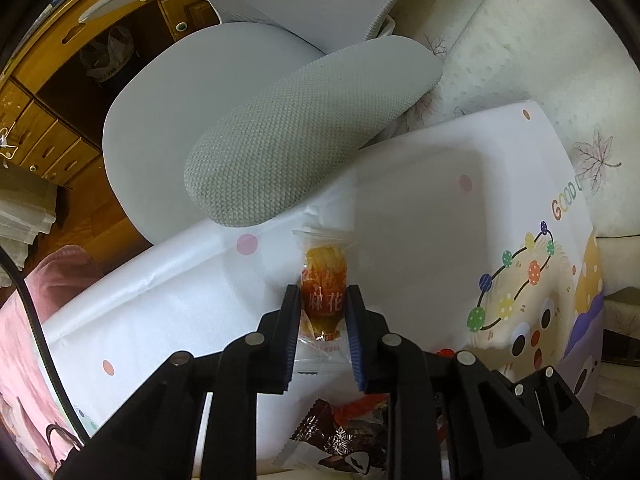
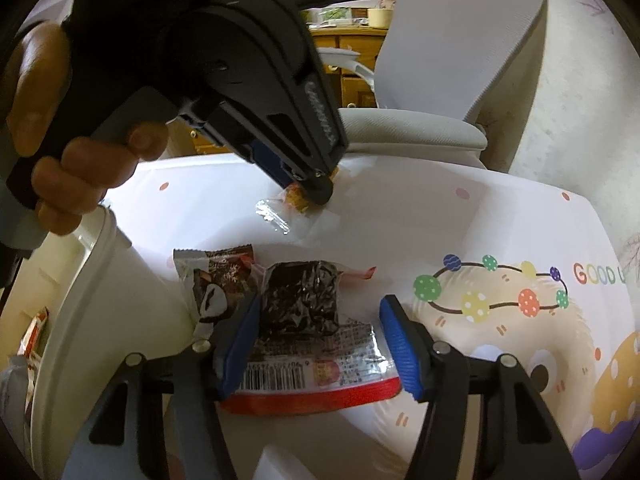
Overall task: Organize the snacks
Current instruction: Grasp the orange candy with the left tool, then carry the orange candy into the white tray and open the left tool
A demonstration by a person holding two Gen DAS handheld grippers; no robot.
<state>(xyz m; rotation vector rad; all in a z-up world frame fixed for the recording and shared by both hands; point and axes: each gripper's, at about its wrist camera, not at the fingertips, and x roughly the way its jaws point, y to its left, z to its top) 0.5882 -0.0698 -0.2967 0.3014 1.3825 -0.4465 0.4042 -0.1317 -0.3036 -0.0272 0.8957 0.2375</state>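
Left gripper clenched on the orange clear-wrapped twist snack over the white cartoon-print box, grey mesh chair behind; right gripper released around the black-and-red foil snack packet.

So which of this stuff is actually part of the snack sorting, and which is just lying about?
Part of the job:
- orange twist snack in the left gripper
- red-edged dark packet, right gripper open around it
- brown chocolate packet
- white cartoon box

Lying about:
- grey chair
- wooden drawers
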